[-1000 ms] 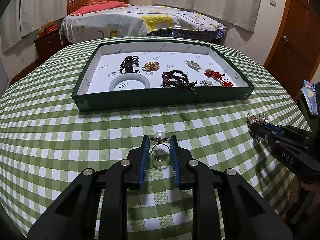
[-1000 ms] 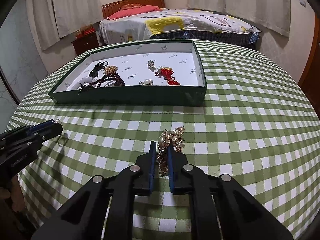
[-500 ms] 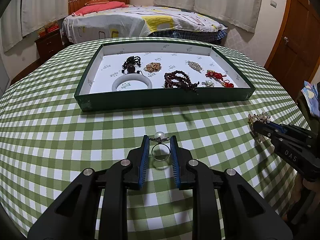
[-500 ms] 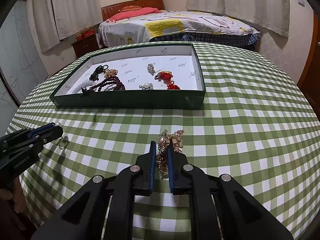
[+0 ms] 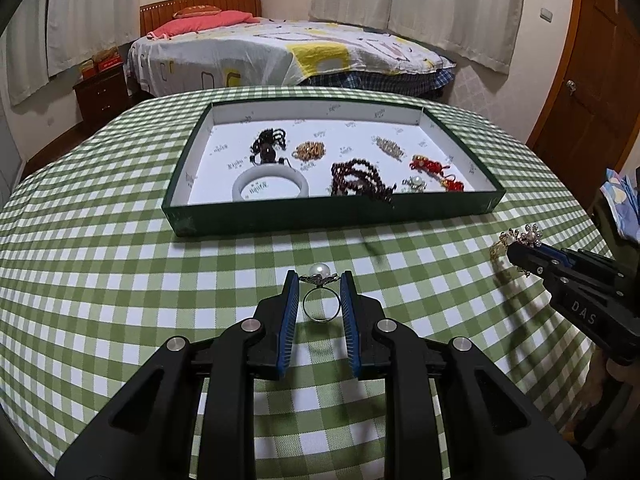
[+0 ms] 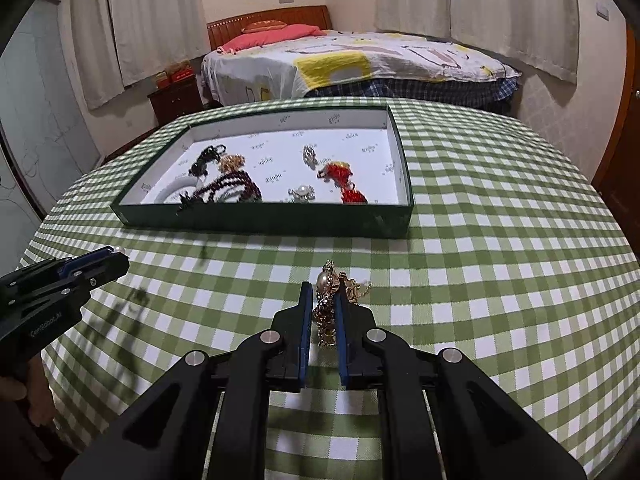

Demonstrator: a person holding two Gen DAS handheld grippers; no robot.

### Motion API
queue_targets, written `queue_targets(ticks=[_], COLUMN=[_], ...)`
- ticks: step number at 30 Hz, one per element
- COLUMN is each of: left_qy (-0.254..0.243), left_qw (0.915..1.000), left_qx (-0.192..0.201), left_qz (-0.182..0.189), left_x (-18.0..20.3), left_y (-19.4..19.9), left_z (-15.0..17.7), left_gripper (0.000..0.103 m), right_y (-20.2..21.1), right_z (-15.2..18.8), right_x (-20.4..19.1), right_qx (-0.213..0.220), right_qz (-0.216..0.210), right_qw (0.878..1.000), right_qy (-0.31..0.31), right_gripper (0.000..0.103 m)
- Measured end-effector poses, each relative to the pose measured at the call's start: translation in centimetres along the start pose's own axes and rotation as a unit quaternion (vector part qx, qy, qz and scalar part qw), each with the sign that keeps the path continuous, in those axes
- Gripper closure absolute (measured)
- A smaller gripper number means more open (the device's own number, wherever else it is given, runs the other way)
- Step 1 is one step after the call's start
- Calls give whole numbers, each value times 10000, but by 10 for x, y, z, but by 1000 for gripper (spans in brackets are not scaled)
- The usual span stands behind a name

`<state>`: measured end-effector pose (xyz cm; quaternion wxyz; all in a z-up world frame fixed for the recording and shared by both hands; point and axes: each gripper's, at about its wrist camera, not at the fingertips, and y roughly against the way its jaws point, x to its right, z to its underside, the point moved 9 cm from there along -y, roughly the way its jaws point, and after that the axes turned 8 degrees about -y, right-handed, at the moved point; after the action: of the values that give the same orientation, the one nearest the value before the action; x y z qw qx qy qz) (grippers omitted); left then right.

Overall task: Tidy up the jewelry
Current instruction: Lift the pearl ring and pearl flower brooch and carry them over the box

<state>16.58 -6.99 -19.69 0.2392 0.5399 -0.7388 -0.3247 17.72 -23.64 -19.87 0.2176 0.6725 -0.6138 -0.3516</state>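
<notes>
The left gripper (image 5: 319, 280) clamps a silver pearl-topped ring (image 5: 319, 298) and the right gripper (image 6: 324, 294) a gold pearl-set brooch (image 6: 330, 304) above the green-checked surface (image 5: 120, 280) — the green-walled tray (image 5: 320, 220), already holding seven pieces, awaits both.

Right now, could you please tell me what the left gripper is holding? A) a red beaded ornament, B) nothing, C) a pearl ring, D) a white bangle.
C: the left gripper is shut on the pearl ring, its band clamped between the blue pads above the checked tablecloth.
</notes>
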Motion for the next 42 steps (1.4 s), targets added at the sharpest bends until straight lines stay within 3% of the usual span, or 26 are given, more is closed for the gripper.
queue_targets(ticks=[9,16,22,30,35,42], left_qy=[-21,-69,-49,33,26,96], left_qw=[9994,9968,9951,9973,9996,9994], left_qx=[353,790,984,729,266,-266], left_qz=[45,78,100,11,-81,-183], left_x=[3,-1,-6,-10,-11,-23], left_y=[26,38,18,-56,-116,-164], left_z=[-29,-78,-127,-166,-169,-164], left_gripper=[82,82,82,82,82,82], right_y=[31,48,36,-29,-77,-130], right_z=[-29,-80,-126,-165,-167,-163], right_x=[-16,-39,-51,-44,-29,-14], right_qx=[428,942,1231,1142,778,192], right_qz=[-235,-444,-521,-414,-288,-123], right_qw=[9988,9943,9905,9920,9962,9995], right_qy=[20,228,328,345,252,198], right_gripper=[92,92,92,92,92,92])
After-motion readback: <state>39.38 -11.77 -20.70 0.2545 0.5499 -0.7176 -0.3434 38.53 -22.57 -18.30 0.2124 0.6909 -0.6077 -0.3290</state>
